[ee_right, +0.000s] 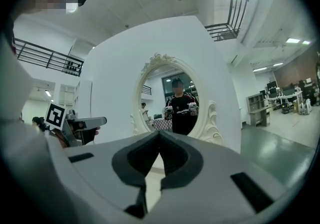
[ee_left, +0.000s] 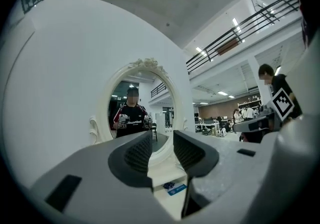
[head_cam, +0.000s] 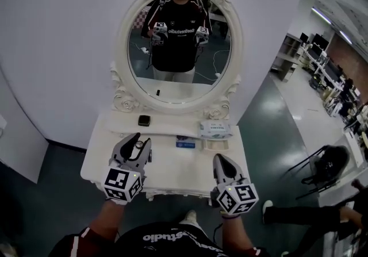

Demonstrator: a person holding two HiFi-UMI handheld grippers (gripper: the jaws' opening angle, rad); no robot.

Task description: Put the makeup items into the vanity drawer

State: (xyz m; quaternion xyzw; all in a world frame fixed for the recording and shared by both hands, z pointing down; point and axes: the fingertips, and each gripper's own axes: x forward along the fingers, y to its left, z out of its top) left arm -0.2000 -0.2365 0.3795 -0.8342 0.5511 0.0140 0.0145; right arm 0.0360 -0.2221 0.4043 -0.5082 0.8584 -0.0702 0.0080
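A white vanity table (head_cam: 172,172) stands under an oval mirror (head_cam: 221,49). On its raised back shelf lies a black compact (head_cam: 144,120). A pale wipes pack (head_cam: 215,130), a beige box (head_cam: 215,145) and a small blue item (head_cam: 185,143) lie to its right. The blue item (ee_left: 176,188) also shows below my left gripper's jaws. My left gripper (head_cam: 142,139) (ee_left: 162,148) hovers over the table's left part, open, with nothing between its pads. A small dark spot shows by its tips from the head; what it is I cannot tell. My right gripper (head_cam: 221,158) (ee_right: 159,135) hangs over the right part, shut and empty.
The table's front edge (head_cam: 172,194) is just ahead of the person's body; no open drawer shows. A white wall stands behind the mirror. On the dark green floor to the right are a black chair (head_cam: 325,164) and another person's shoe (head_cam: 268,210).
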